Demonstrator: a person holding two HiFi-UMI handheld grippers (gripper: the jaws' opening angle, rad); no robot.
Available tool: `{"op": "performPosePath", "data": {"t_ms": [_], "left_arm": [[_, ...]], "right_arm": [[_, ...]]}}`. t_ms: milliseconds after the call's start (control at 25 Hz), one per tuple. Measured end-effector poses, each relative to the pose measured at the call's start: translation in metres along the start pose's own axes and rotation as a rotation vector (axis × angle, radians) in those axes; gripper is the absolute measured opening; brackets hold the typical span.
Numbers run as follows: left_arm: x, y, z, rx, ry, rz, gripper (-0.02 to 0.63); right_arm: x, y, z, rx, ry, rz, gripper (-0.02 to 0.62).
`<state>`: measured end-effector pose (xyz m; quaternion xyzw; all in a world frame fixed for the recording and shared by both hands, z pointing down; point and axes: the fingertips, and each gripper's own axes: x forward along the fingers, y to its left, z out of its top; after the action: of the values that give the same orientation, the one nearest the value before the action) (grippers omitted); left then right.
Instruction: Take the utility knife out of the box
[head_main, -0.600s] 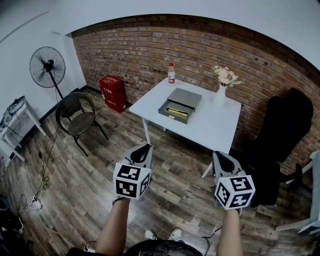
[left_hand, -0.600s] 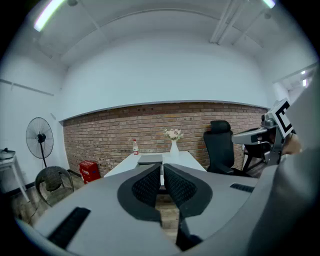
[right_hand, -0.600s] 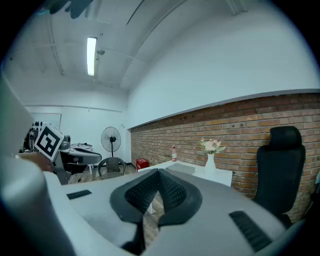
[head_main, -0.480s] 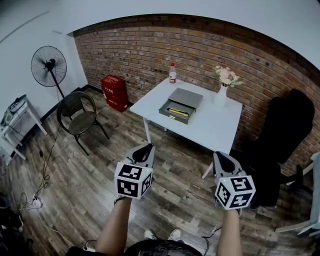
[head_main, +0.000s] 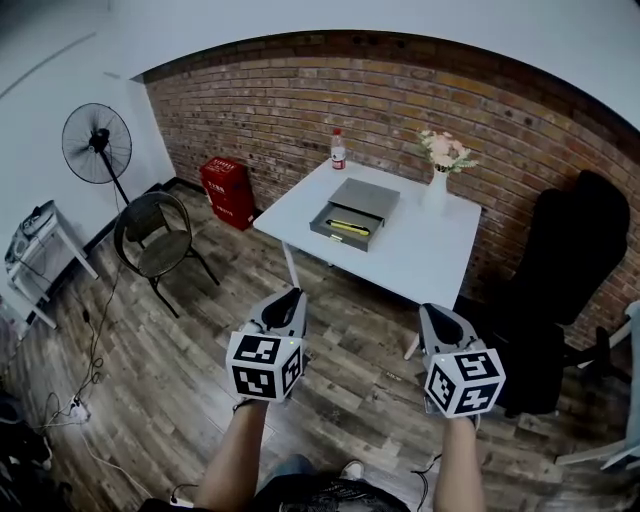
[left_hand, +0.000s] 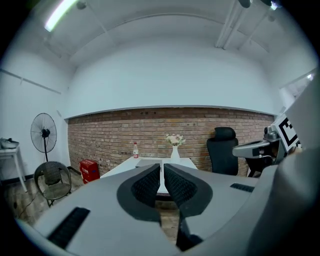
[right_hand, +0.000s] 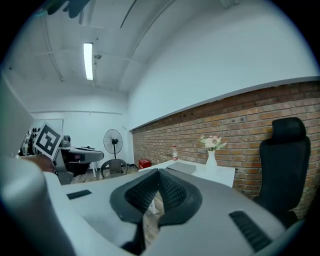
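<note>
In the head view, our left forearm (head_main: 235, 455) and right forearm (head_main: 455, 465) come up from the bottom edge, roughly parallel, over the wooden floor (head_main: 150, 380). The left gripper (head_main: 290, 297) and right gripper (head_main: 433, 312) both point forward and tip slightly down, with their marker cubes turned toward us. Each pair of jaws is drawn together around nothing. Well ahead of the jaw tips, between the two lines they point along, stands the desk (head_main: 420, 255). The box (head_main: 358, 205) lies on it, and the yellow utility knife (head_main: 347, 227) lies in the box's open front compartment. Both grippers are well apart from it. Beyond the box stand a bottle (head_main: 338, 148) and a vase (head_main: 438, 185) of flowers.

In the left gripper view, the jaws are closed, with their ribbed pads (left_hand: 150, 182) meeting along a hairline gap and nothing gripped. The desk lies straight past the tips, and the box shows as a flat grey shape just left of them. We cannot make out the knife here. The bottle stands left of the tips and the vase just right of them. Our right gripper shows at the far right edge.

In the right gripper view, the jaws are likewise closed and empty. The desk lies past the tips and to their right. The box is just right of the tips and the vase further right. Our left gripper shows at the far left.
</note>
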<state>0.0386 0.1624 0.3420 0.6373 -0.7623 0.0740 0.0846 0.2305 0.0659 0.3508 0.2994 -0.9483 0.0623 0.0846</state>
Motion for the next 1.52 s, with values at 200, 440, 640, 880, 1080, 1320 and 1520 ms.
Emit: {"op": "performPosePath", "data": {"t_ms": [200, 440, 640, 880, 1080, 1320, 1520], "left_arm": [[0.01, -0.004, 0.001, -0.005, -0.002, -0.018, 0.043], [0.032, 0.008, -0.003, 0.011, -0.003, -0.027, 0.056], [0.063, 0.031, -0.004, 0.001, -0.001, -0.064, 0.095], [0.112, 0.062, 0.003, 0.056, 0.005, -0.129, 0.131], [0.144, 0.098, 0.011, 0.095, 0.007, -0.181, 0.158], [0.177, 0.135, 0.015, 0.064, 0.018, -0.248, 0.17], [0.198, 0.155, 0.019, 0.069, 0.023, -0.3, 0.181]], "right_arm": [[0.006, -0.003, -0.002, -0.003, 0.007, 0.012, 0.019], [0.027, -0.009, 0.0, -0.005, 0.005, -0.004, 0.019], [0.057, -0.011, -0.001, -0.011, 0.019, -0.039, 0.02], [0.108, -0.014, 0.009, -0.001, 0.028, -0.093, 0.02], [0.153, -0.004, 0.019, 0.007, 0.035, -0.128, 0.02], [0.186, 0.006, 0.033, 0.008, 0.038, -0.193, 0.02], [0.209, 0.012, 0.044, -0.001, 0.041, -0.237, 0.02]]}}
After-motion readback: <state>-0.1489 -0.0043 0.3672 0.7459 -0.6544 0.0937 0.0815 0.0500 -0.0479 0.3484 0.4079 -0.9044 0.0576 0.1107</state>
